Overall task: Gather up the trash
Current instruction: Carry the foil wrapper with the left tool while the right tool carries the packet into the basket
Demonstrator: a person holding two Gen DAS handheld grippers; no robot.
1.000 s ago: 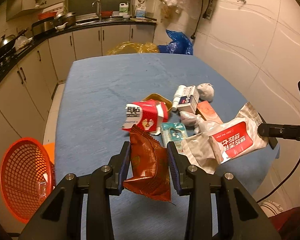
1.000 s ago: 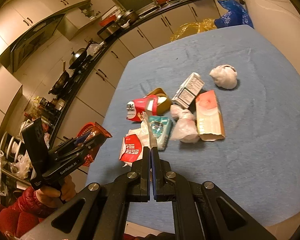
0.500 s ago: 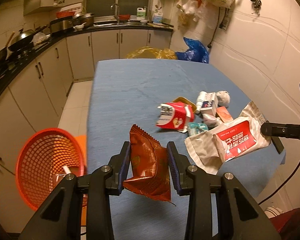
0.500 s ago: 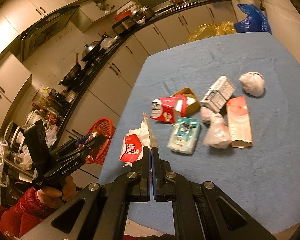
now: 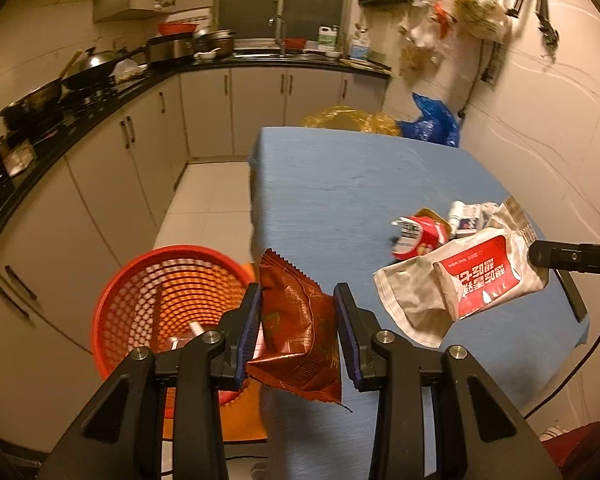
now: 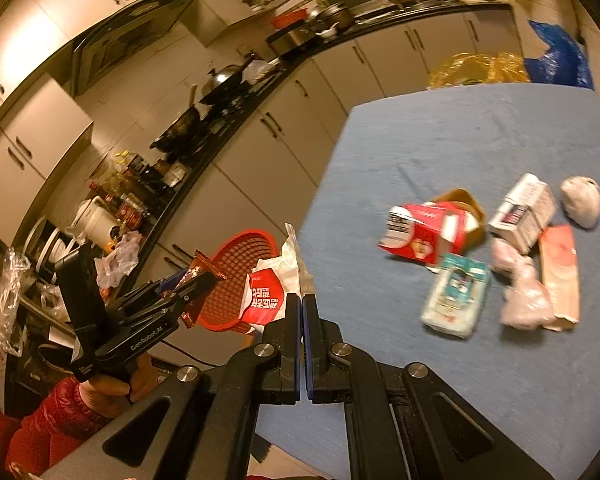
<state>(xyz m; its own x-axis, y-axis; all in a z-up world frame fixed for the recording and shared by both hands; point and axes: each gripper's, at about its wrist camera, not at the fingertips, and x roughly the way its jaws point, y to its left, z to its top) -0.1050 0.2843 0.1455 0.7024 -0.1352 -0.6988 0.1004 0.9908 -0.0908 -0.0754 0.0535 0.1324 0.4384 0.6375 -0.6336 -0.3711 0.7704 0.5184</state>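
Left gripper [image 5: 296, 328] clamped on a crumpled brown snack wrapper [image 5: 296, 340] — both pads pressed to its sides, wrapper hanging below the fingers. It is held off the table's left edge, beside the red mesh basket [image 5: 160, 296] that sits on the floor below; a little trash already lies in the basket bottom.

Right gripper [image 6: 301, 308] with fingers together, pinching the top edge of a white-and-red pouch [image 6: 274, 292] — the pouch dangles in the air over the near-left corner of the blue table [image 6: 460, 140], not resting on it. In the left wrist view the same pouch [image 5: 460, 284] hangs from the right gripper's tip at the right.

Still on the table, in a loose cluster: red carton [image 6: 420, 236], teal packet [image 6: 456, 296], white box [image 6: 524, 212], orange-pink packet [image 6: 560, 272], a clear bag [image 6: 520, 296] and a grey wad [image 6: 582, 200].

A hand in a red sleeve [image 6: 60, 412] holds the left gripper's handle.
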